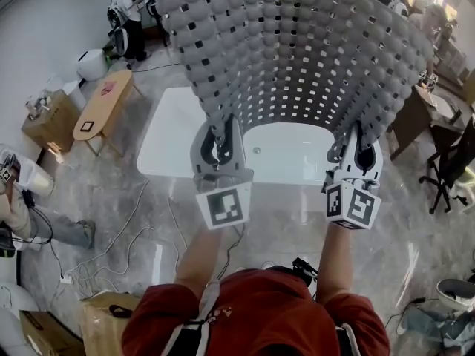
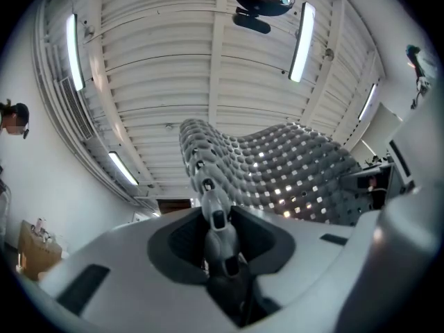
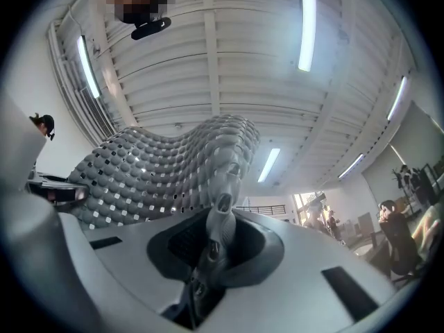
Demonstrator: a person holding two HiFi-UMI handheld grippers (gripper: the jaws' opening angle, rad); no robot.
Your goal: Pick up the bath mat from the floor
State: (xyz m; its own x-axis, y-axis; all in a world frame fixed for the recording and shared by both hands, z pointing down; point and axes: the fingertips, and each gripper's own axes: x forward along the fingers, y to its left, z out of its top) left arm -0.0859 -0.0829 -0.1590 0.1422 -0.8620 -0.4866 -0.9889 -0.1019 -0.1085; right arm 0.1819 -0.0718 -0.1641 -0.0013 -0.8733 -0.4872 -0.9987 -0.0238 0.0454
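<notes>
Bath mat: the grey, knobbly, hole-patterned bath mat (image 1: 297, 58) was off the floor (image 1: 415, 236), held up in front of the person and fanned wide, its far edge curling over toward the camera.
Mat's lower edge: its two near corners were gathered into the tools, and the sheet rose and spread away from them.
Left tool: the left tool (image 1: 220, 143) was clenched on the mat's left near corner; the left gripper view showed a fold of mat pinched between its jaws, the rest sweeping up and to the right.
Right tool: the right tool (image 1: 356, 150) was clenched on the right near corner; the right gripper view showed the mat's edge nipped between its nearly closed jaws, the sheet spreading up and to the left.
Mat relative to tools: between and above both, stretched from one grip to the other, touching each only at the jaws.
Beneath: a white bathtub (image 1: 171, 139) lay below the mat, well apart from it; loose cables (image 1: 111, 251) trailed on the floor at the left.
Step in hand: the lift looked done; this was the holding stage, with the pick-up essentially complete.
Next move: probably steady, even grips on both corners, with the tools level so the floppy sheet neither sagged nor slipped out.
Risk: a thin pinch on rubbery material could let one corner slide free.
</notes>
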